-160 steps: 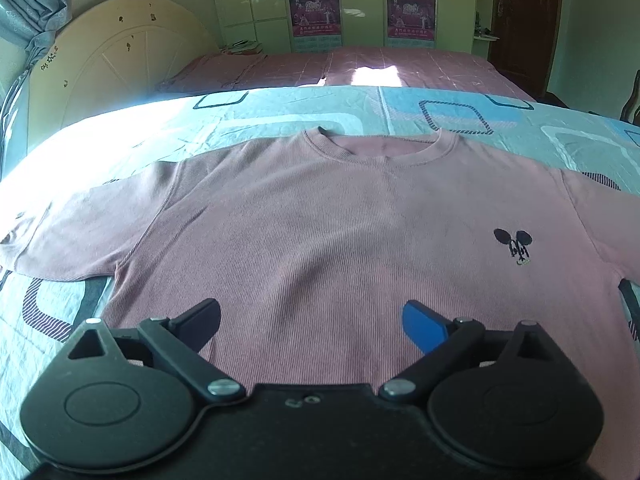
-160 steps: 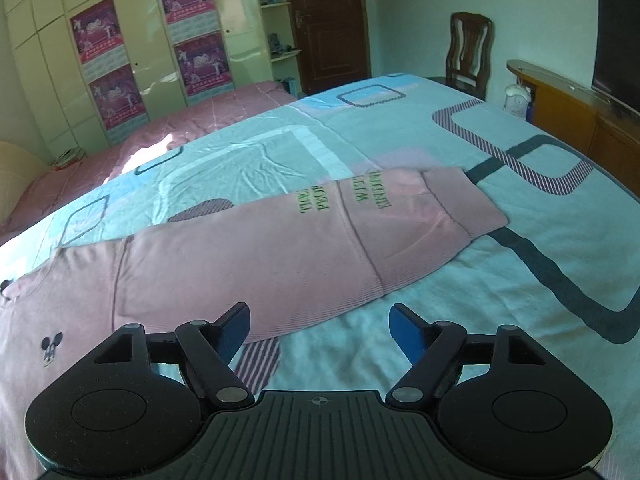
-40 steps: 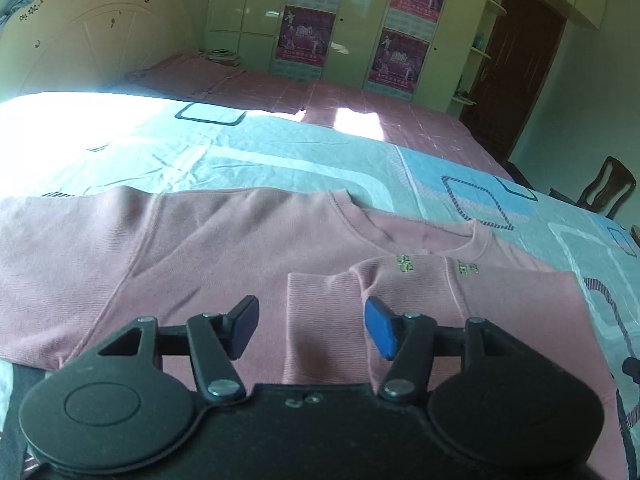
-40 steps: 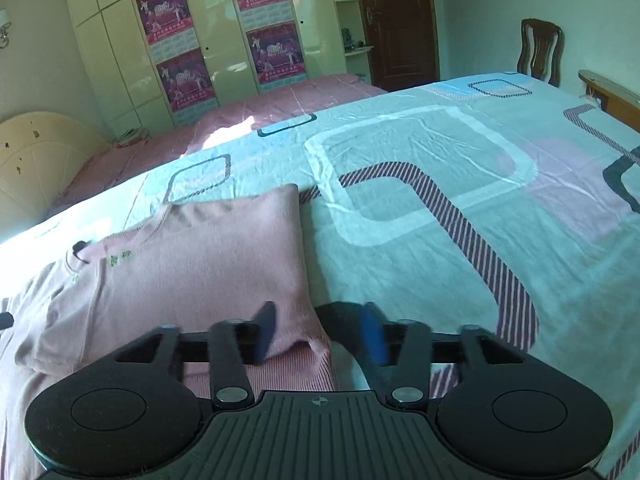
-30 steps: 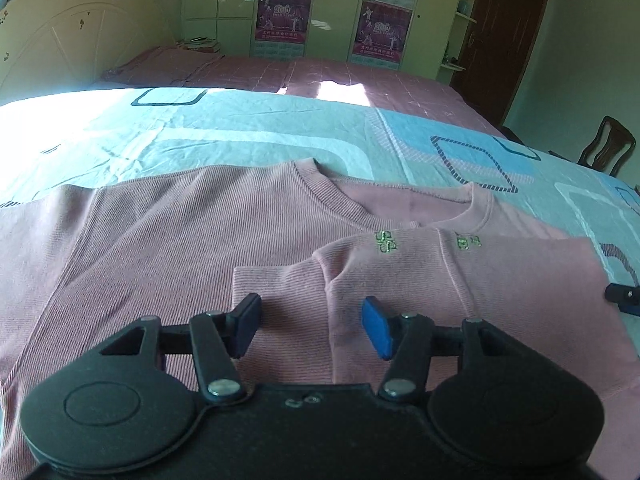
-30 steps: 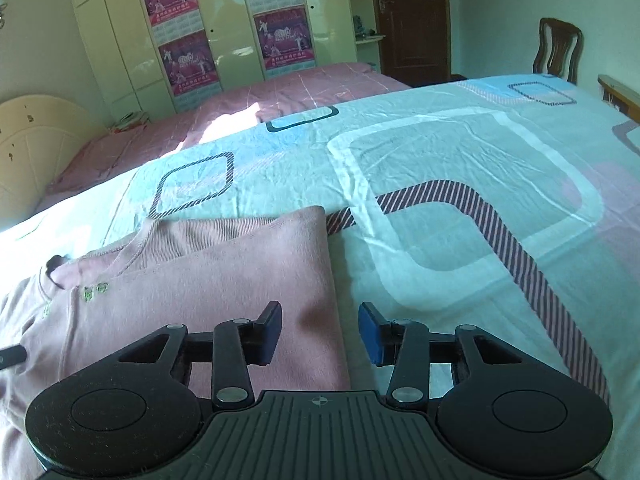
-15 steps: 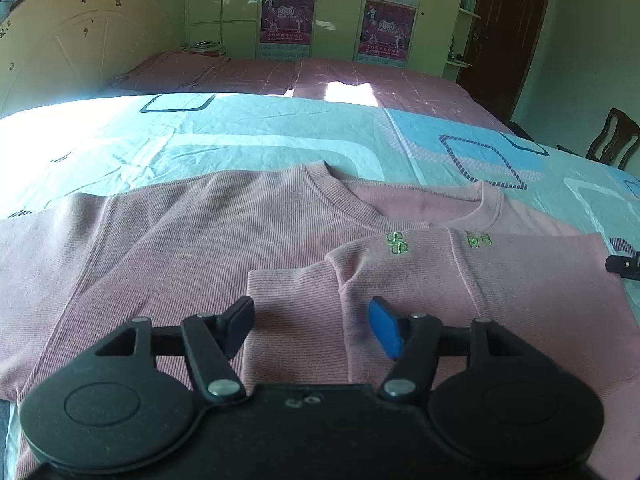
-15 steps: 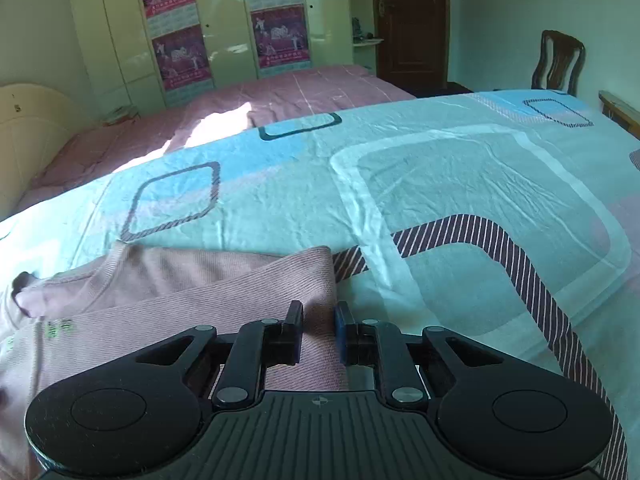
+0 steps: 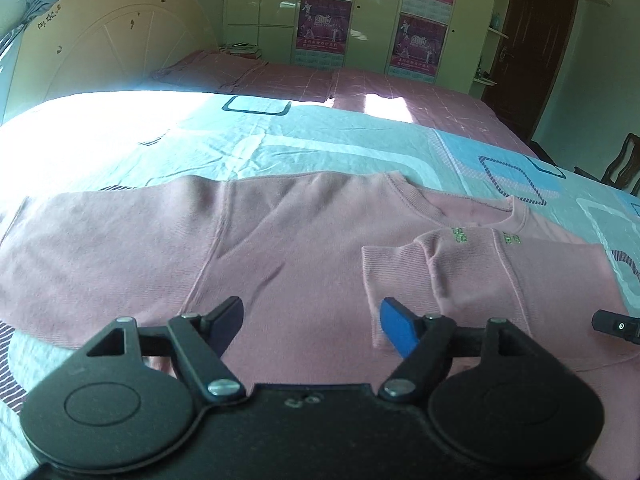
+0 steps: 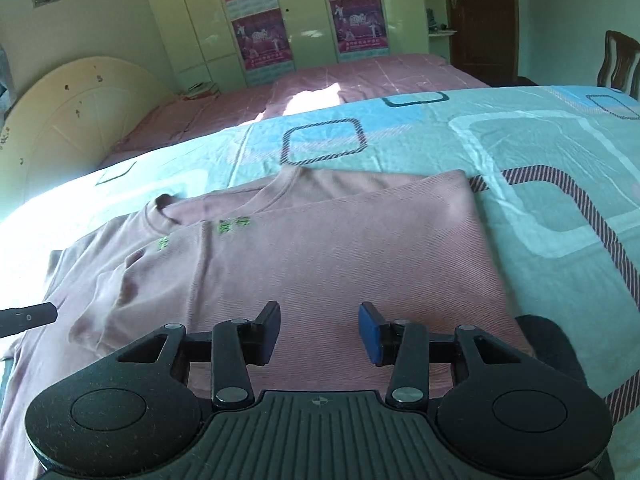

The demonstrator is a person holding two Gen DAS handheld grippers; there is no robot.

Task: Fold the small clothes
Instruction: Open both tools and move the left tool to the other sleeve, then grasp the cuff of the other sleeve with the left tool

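Patterned bedspread (image 9: 328, 148), posters (image 10: 260, 40) (wardrobe doors), chair (image 10: 618, 62)

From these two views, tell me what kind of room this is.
A home bedroom, most likely: a bed with a patterned sheet, a rounded headboard, and wardrobe doors carrying posters.

Pink ribbed shirt (image 9: 304, 240) on a turquoise bedspread (image 9: 200, 144) with dark-outlined squares.

Home bedroom, patterned turquoise bedsheet (image 9: 320, 152) across the lower frame, cream arched headboard (image 9: 108, 48) upper left, postered wardrobe doors (image 9: 376, 12) top centre, dark wooden door (image 10: 484, 16) upper right
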